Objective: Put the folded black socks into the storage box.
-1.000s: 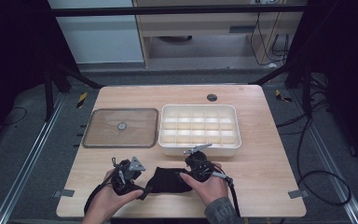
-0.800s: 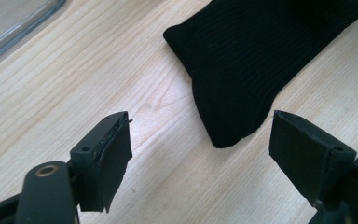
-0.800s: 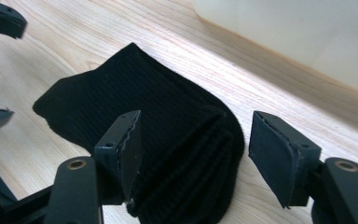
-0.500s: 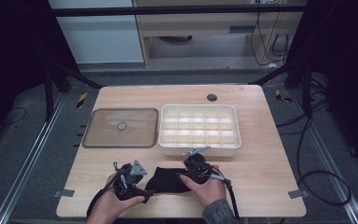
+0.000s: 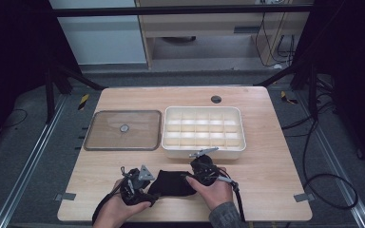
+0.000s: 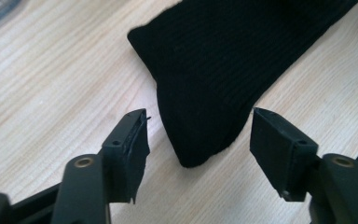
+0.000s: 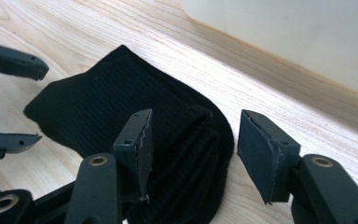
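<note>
Both claws are gaping apart over the sock (image 5: 172,183) lying on the bench (image 5: 266,161), the left claw (image 6: 198,140) straddling its corner, the right claw (image 7: 191,144) its ribbed edge.

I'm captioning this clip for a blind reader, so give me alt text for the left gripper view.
A black knitted sock lies flat on a light wooden table, its rounded end pointing toward the camera. The open left claw hovers just short of it, one black jaw on either side of that end, neither touching the fabric.
</note>
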Motion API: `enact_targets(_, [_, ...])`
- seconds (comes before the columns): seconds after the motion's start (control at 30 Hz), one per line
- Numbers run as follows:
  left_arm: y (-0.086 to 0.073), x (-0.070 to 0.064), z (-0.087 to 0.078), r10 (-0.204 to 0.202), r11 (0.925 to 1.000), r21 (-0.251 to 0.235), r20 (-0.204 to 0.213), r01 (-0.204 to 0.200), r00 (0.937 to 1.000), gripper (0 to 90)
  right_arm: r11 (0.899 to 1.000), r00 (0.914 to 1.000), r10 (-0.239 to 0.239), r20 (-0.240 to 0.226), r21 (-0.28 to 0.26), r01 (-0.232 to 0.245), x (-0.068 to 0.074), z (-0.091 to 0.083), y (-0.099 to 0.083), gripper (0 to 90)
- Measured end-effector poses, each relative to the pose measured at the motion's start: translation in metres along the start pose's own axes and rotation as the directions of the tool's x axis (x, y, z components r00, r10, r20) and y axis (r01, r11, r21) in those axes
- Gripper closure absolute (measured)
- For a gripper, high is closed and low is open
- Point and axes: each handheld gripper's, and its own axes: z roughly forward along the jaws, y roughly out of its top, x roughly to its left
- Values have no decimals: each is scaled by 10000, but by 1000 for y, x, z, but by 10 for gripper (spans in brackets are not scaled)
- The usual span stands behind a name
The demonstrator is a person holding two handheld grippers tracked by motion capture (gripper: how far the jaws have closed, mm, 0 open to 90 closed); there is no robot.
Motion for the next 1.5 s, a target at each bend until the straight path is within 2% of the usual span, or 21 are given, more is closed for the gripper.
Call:
enact_targets(0.17, [-1, -2, 6, 78, 10000, 44, -56, -77, 10000, 384, 9998, 9999, 15, 103, 215, -17, -3, 4, -2, 446])
enact_targets(0.27, [0, -2, 9, 103, 9998, 143, -182, -100, 9998, 423, 9993, 10000, -10, 81, 363, 7, -5, 7, -4, 459])
enact_targets(0.37, [-2, 1, 11, 84, 9995, 303, -133, -80, 9999, 481, 9991, 10000, -19, -78, 425, 22, -3, 6, -5, 484])
enact_targets(0.5, [-3, 2, 12, 212, 9989, 424, -123, -207, 9997, 537, 9982, 9999, -112, -91, 583, 117, 0, 5, -8, 502])
enact_targets(0.63, [-3, 5, 14, 159, 9987, 490, -21, -158, 9999, 591, 9964, 9998, -210, -46, 819, 213, 5, 8, -11, 512])
enact_targets(0.7, [-4, 6, 14, 109, 9988, 482, 8, -109, 9999, 633, 9947, 9993, -362, -28, 960, 364, 8, 10, -12, 529])
enact_targets(0.77, [-3, 7, 14, 53, 9990, 434, 54, -55, 10000, 680, 9937, 9989, -475, -57, 1011, 478, 9, 11, -12, 585])
enact_targets(0.9, [-2, 8, 15, 76, 9992, 392, 191, -83, 9998, 772, 9933, 9987, -487, -127, 1043, 498, 9, 13, -12, 652])
enact_targets(0.97, [0, 8, 14, 132, 9991, 392, 127, -137, 9998, 798, 9928, 9982, -589, -85, 1035, 595, 11, 12, -12, 673])
enact_targets(1.17, [0, 12, 11, -55, 9999, 155, 249, 51, 9997, 823, 9898, 9965, -833, -64, 1154, 835, 12, 11, -12, 717])
enact_targets(1.33, [-1, 16, 3, -146, 9999, -25, 251, 146, 9996, 827, 9878, 9944, -1026, -249, 1148, 1048, 13, 13, -12, 728])
enact_targets(1.5, [0, 17, -3, -86, 9999, -59, 272, 87, 9996, 830, 9897, 9953, -897, -353, 1086, 930, 12, 15, -11, 738])
